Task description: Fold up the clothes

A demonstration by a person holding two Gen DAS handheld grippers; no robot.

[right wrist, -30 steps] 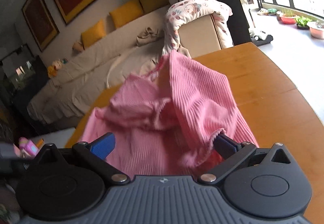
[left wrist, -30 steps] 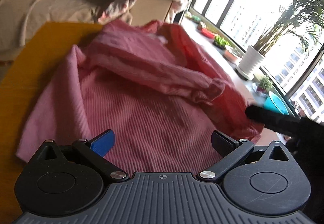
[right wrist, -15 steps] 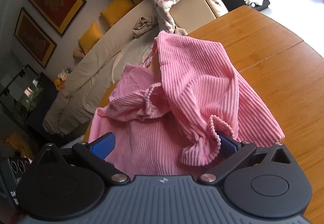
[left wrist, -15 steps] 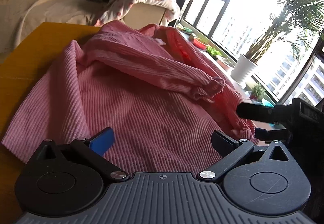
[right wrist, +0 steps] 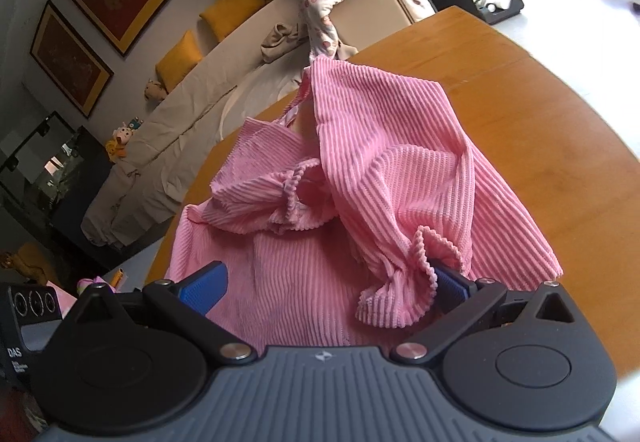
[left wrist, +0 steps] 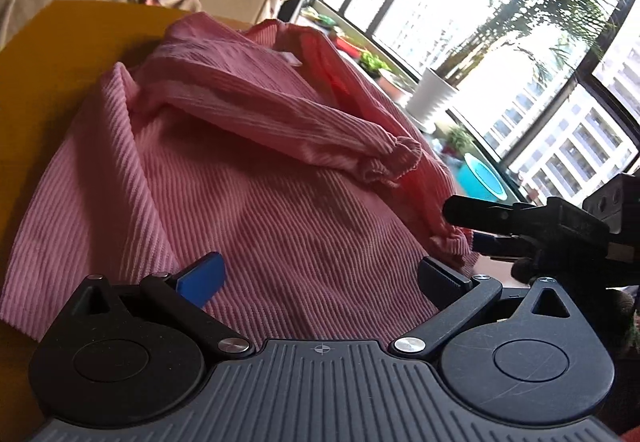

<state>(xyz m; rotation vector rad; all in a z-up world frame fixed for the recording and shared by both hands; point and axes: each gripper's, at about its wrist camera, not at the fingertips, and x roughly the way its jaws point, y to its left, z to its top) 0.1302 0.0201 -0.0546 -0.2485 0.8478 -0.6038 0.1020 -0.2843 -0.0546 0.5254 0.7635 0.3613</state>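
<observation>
- Cuff (right wrist: pixel 404 282) of the right sleeve now bunches against the right gripper's (right wrist: pixel 324 282) right finger; a second ago we had it lifted higher with the cloth swinging, so we read a sleeve being brought in over the body.
- Right gripper: jaws wide apart, one pad touching the cuff, nothing pinched between them that we can see.
- Left gripper (left wrist: pixel 320 274): jaws spread wide and empty, low over the shirt's (left wrist: pixel 248 178) near hem; compared with a second ago it sits closer and lower, the shirt flatter ahead of it.
- Shirt lies on the table (right wrist: pixel 540 114) straight ahead of both grippers, hem nearest us, collar farthest.
- Other sleeve (left wrist: pixel 280 114) already lies folded across the chest, its cuff pointing to the left gripper's right.
- Our judgement: sleeve folds are about done or nearly so, the body not yet folded over.
- Count: one pink shirt, two sleeves, two cuffs in sight, two grippers, one table.
- Beyond the table: one sofa (right wrist: pixel 240 54), three yellow cushions, three framed pictures, one tall potted plant (left wrist: pixel 436 98).
</observation>
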